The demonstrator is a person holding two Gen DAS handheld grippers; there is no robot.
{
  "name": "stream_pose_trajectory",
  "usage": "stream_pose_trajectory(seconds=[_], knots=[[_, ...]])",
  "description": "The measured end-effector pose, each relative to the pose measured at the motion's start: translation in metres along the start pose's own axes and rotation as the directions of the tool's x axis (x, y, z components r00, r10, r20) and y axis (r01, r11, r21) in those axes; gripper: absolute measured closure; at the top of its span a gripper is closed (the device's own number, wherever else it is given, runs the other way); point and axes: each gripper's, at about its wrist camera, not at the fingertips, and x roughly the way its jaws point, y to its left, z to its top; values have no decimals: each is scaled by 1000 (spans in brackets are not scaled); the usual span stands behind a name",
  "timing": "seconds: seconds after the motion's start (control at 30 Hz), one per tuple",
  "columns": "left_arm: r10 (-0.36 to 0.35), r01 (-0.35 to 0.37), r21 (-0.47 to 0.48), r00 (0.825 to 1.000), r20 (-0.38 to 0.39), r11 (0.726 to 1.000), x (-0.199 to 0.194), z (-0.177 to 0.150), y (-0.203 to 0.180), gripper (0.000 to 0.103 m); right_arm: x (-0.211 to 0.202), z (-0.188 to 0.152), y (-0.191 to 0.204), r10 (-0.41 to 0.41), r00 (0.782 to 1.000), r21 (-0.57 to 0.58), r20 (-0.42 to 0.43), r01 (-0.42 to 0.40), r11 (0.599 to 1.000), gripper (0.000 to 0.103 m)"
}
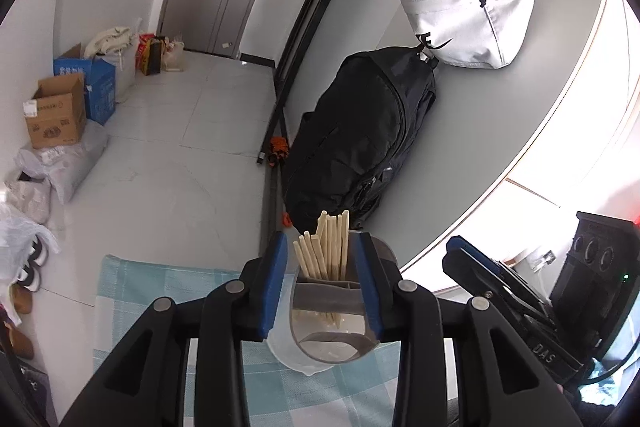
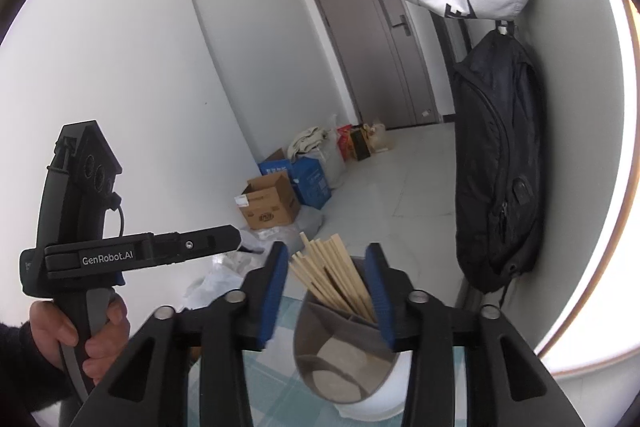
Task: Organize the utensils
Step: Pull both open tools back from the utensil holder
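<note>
A grey utensil holder with a bundle of pale wooden chopsticks standing in its far compartment sits on a white base on a teal checked cloth. My left gripper is open, its blue pads either side of the holder's top, with nothing held. In the right wrist view the same holder and chopsticks lie between my open right gripper's blue pads. The left gripper's body shows at the left of that view, held by a hand.
A black backpack and a white bag hang on the wall at right. Cardboard boxes, plastic bags and shoes line the far floor by a grey door. The right gripper's body shows at right.
</note>
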Motion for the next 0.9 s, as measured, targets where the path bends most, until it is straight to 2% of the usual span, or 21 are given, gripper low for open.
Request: stream_pose_trajectory(seconds=[0.1,0.13,0.27,0.4,0.57,0.7,0.9], knots=[[29,-29,11,999,37,1000,-11,-4,-4,49,-10,-2,7,-2,1000,0,11,2,1000,54],[36,-37,15,998,51,999,-15,-5,-6,49,-15,-4,10,-3,1000,0,18,3,1000,53],[74,-76,29,994,81,997,-28,-11,-10,47,-32,-6,18,-13,999,4,48,13,1000,40],[112,-117,38,986,121,992,-42,-17,-13,33,-50,-11,26,-32,996,2,80,32,999,27],[169,-182,53,967,189,982,-61,-26,-14,21,-74,-20,35,-52,990,-6,134,53,999,16],[203,-222,62,953,227,973,-71,-36,-14,18,-87,-31,41,-76,982,-22,172,81,996,4],[226,-250,73,942,248,965,-79,-58,-8,17,-99,-53,49,-89,977,-34,196,97,995,0]])
